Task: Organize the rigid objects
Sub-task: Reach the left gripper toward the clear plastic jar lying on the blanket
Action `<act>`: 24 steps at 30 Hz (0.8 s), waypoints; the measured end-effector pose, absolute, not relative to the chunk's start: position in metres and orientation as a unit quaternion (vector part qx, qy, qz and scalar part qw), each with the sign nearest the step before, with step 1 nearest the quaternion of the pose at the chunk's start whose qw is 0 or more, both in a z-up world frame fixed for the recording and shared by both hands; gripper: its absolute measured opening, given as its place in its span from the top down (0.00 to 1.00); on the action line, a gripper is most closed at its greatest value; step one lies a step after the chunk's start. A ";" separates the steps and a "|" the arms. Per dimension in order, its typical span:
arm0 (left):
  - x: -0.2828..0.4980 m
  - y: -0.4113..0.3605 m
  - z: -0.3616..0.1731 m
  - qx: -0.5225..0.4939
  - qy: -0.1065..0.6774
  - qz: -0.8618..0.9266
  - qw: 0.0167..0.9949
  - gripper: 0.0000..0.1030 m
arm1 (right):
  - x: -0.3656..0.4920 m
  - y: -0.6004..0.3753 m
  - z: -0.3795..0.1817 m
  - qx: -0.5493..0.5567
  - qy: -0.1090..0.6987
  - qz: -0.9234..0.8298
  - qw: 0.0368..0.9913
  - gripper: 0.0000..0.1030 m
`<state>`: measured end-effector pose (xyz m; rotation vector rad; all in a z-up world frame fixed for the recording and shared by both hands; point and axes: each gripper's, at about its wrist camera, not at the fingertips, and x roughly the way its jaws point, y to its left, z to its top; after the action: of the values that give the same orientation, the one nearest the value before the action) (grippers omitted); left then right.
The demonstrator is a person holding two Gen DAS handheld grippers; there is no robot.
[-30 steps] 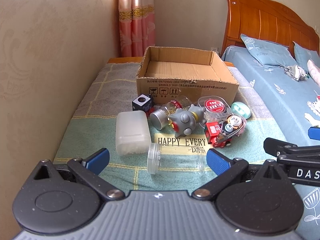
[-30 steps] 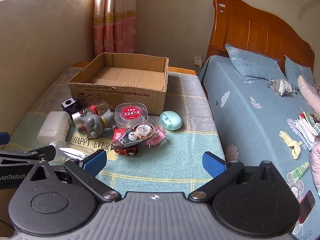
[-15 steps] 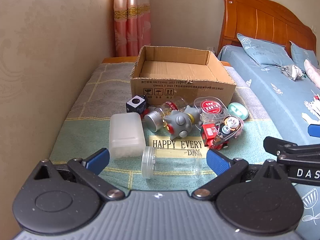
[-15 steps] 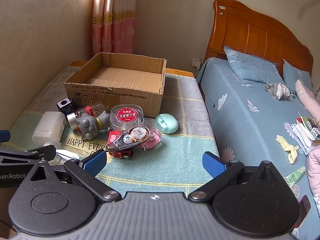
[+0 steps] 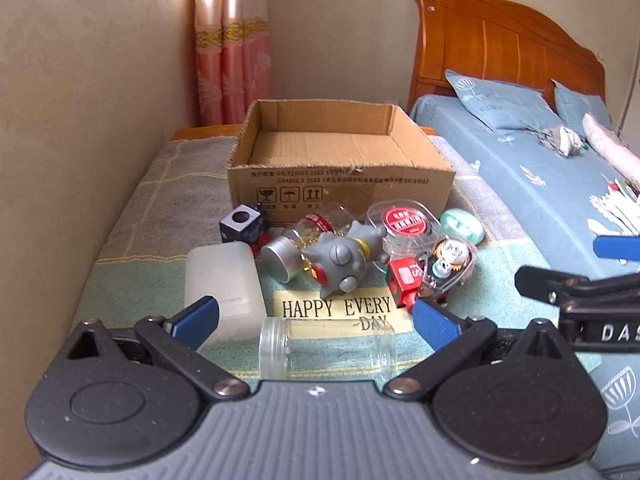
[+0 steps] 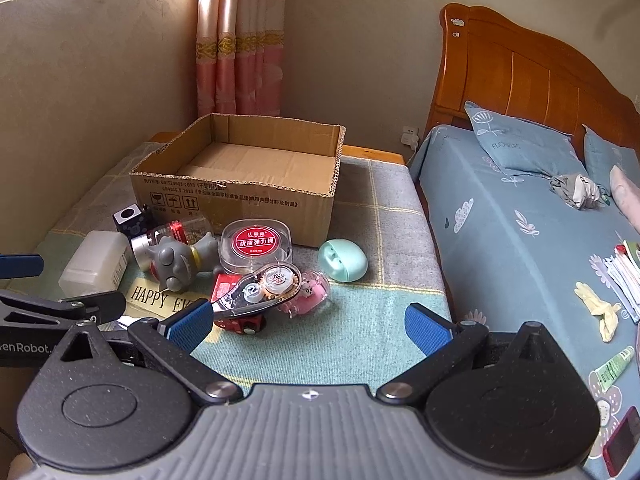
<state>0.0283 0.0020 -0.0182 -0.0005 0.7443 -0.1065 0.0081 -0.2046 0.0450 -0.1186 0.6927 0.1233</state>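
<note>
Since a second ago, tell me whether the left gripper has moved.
Yes. The left gripper has dropped and closed in: the clear jar now lies between its fingers, and the cardboard box sits lower in the left wrist view.

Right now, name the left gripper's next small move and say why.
Probably ease the left gripper forward and down around the clear jar: it lies on its side right between the open fingers, nearest of the clutter, and the cardboard box beyond looks empty.

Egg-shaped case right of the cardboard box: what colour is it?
Pale mint green. The egg-shaped case shows best in the right wrist view.
</note>
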 end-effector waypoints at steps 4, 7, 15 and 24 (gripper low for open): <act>0.032 0.004 -0.031 0.004 0.378 -0.075 0.923 0.01 | 0.016 -0.210 0.033 -0.058 0.338 0.074 0.936 0.00; 0.034 0.002 -0.038 0.002 0.394 -0.100 0.914 0.01 | 0.022 -0.216 0.020 -0.060 0.346 0.078 0.933 0.00; 0.042 -0.005 -0.058 0.000 0.428 -0.091 0.899 0.01 | 0.040 -0.235 -0.021 -0.050 0.376 0.110 0.919 0.00; 0.053 -0.005 -0.074 0.002 0.448 -0.087 0.890 0.01 | 0.046 -0.228 -0.048 -0.071 0.394 0.133 0.907 0.00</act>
<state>0.0528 -0.0052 -0.0739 0.0051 0.9297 -0.1798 0.0461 -0.2275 -0.0482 -0.1475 0.8135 0.2750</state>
